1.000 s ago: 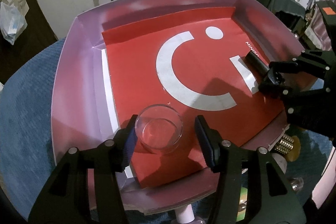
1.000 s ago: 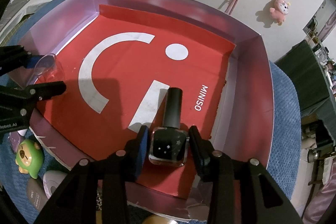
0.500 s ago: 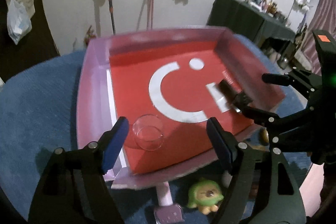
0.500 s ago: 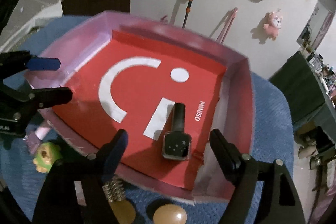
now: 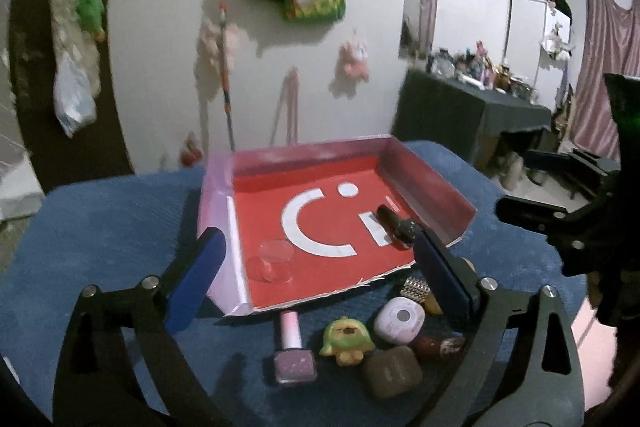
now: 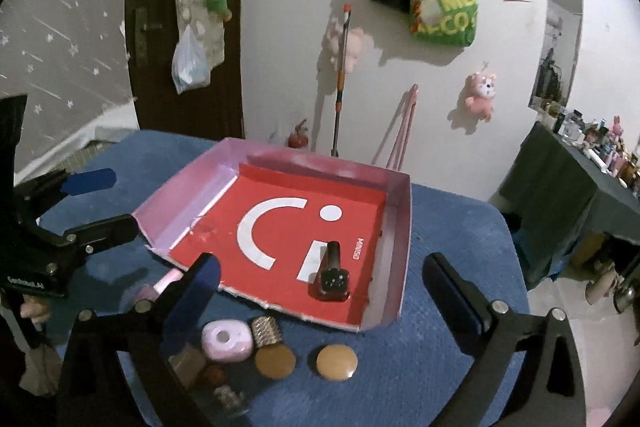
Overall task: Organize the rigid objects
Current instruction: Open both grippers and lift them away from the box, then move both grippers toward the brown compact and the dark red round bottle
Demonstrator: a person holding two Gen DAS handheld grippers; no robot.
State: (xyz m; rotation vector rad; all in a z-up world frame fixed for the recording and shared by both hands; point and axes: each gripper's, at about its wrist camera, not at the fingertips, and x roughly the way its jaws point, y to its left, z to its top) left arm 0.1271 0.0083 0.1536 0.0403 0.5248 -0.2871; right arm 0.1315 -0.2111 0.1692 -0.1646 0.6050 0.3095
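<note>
A red and pink tray (image 5: 430, 183) (image 6: 192, 191) sits on a blue cloth. In it are a clear glass cup (image 5: 274, 261) at the near left and a black nail polish bottle (image 5: 396, 227) (image 6: 331, 277) at the right. My left gripper (image 5: 316, 271) is open and empty, held back above the tray's near edge. My right gripper (image 6: 320, 289) is open and empty, also pulled back. Loose items lie in front of the tray: a pink nail polish bottle (image 5: 292, 351), a green toy (image 5: 347, 341), a pink case (image 5: 399, 319) (image 6: 227, 341).
Also on the cloth are a brown block (image 5: 392, 371), a metal spring piece (image 6: 266, 331) and two tan round discs (image 6: 275, 362) (image 6: 337, 362). A dark-clothed table (image 5: 472, 123) stands at the back right. The white wall behind holds hanging bags and plush toys.
Both grippers let go, the left of the glass cup and the right of the black bottle, opened wide, and pulled up and back from the tray. Both objects stay in the tray.
</note>
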